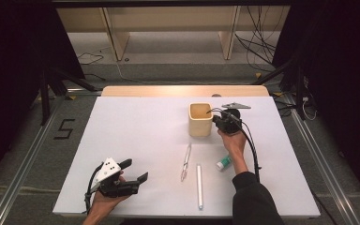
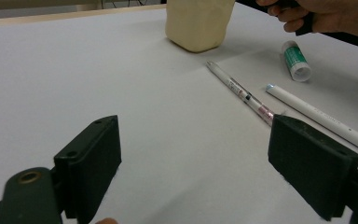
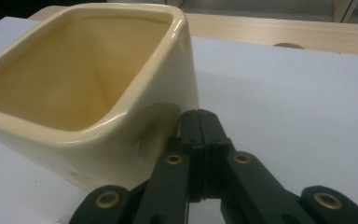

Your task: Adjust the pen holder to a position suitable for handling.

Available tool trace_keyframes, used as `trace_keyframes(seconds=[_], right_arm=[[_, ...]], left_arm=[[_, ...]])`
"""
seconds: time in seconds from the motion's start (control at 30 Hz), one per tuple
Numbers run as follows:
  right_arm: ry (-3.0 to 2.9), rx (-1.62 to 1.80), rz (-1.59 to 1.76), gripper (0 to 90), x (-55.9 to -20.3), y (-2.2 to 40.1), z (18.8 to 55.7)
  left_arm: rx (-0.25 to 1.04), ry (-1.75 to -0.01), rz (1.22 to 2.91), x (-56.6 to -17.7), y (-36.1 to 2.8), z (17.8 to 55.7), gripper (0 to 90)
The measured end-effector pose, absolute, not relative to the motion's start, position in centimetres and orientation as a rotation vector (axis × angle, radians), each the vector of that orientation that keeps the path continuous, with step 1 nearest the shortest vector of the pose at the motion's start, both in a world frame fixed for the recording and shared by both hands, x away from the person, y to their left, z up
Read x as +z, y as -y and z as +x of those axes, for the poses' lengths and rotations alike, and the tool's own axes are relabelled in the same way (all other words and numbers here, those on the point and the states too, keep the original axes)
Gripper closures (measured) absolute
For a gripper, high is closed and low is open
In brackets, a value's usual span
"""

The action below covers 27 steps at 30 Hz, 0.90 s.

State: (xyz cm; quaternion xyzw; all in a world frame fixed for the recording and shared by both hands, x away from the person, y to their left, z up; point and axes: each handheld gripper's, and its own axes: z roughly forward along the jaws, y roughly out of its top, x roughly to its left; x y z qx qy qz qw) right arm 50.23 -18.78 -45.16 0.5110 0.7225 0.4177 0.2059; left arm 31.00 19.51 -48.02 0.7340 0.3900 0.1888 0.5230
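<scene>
A: Where do things stand on the white tabletop point(image 1: 136, 140)?

B: The right gripper point(image 1: 221, 121) sits right beside the glossy cream-coloured square ceramic cup point(image 1: 200, 119), at the cup's right wall. In the right gripper view the black jaws are pressed flat together with nothing between them, their tips just by the cup's point(image 3: 88, 93) outer wall.

A: Is anything inside the cup?

B: What the right gripper view shows of the inside looks bare, but the bottom is cut off there, so I can't be sure.

A: And what's left to handle?

B: Three things lie loose on the table in front of the cup. A slim clear plastic pen with red and black markings point(image 1: 186, 161) lies nearest the middle; a long plain white tube-shaped stick point(image 1: 199, 185) lies just beside it, toward the person; and a small white cylinder with a green label point(image 1: 223, 163) lies on its side by the right wrist. None of them touches the cup.

A: The left gripper?

B: The left gripper point(image 1: 136, 170) rests low at the near left of the table, well apart from everything. In the left gripper view its jaws stand wide, empty, pointing toward the pen point(image 2: 242, 93), the stick point(image 2: 317, 119) and the labelled cylinder point(image 2: 296, 59).

A: So how far along?

B: If the cup is meant to collect these, I'd judge most of it remains: all three pieces are out.
</scene>
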Motion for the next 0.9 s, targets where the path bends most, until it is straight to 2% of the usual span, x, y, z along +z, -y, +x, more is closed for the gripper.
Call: trace_keyframes(seconds=[0.43, 0.9], right_arm=[[-2.012, 1.151, 1.444, 90.0, -44.6, 16.2, 50.4], [-2.023, 1.145, 1.488, 90.0, -45.1, 15.8, 50.5]], left_arm=[[0.452, -0.932, 1.757, -48.0, -19.5, 31.0, 16.7], [0.451, -0.928, 1.757, -47.9, -19.5, 31.0, 16.7]])
